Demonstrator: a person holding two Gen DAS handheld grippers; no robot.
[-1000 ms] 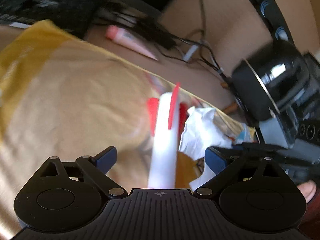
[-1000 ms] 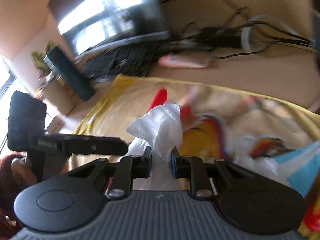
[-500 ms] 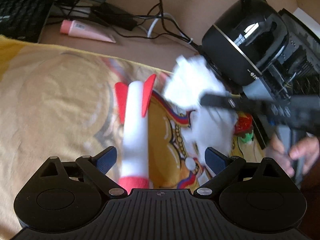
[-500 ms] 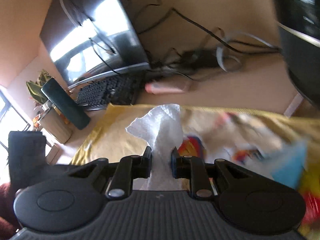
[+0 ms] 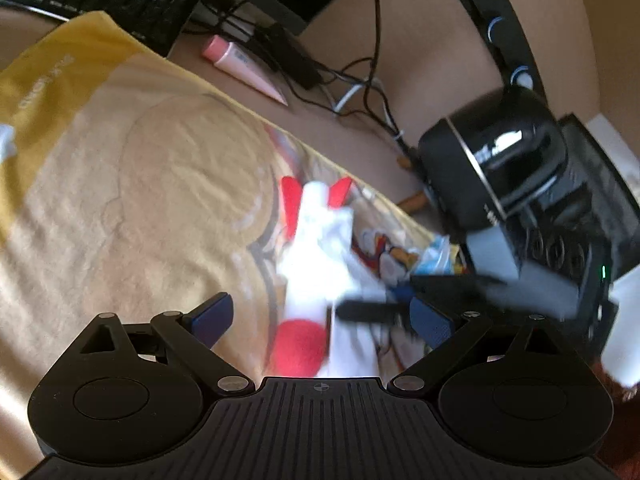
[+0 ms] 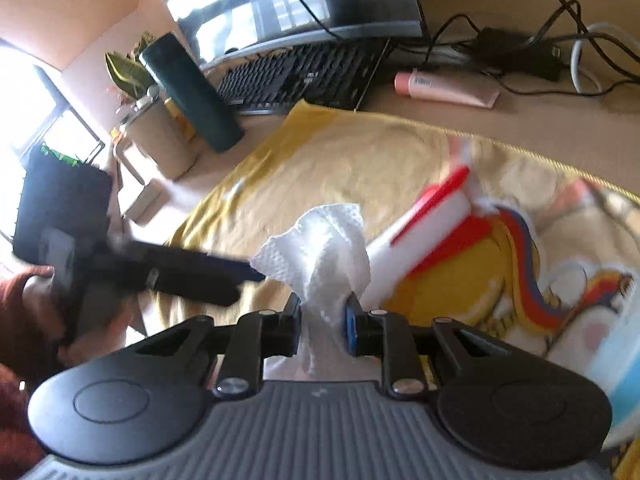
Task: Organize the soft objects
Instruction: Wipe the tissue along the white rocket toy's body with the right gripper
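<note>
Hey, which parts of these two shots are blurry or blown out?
Left wrist view: the white and red soft toy and the right hand-held gripper crossing it are motion-smeared. Right wrist view: the window is blown out, while the pinched paper towel stays sharp.

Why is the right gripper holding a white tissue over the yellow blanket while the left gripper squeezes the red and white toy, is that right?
Not quite. The left gripper isn't squeezing the red and white toy: in the left wrist view its fingers are spread apart. The right gripper does hold the white tissue over the yellow blanket.
</note>
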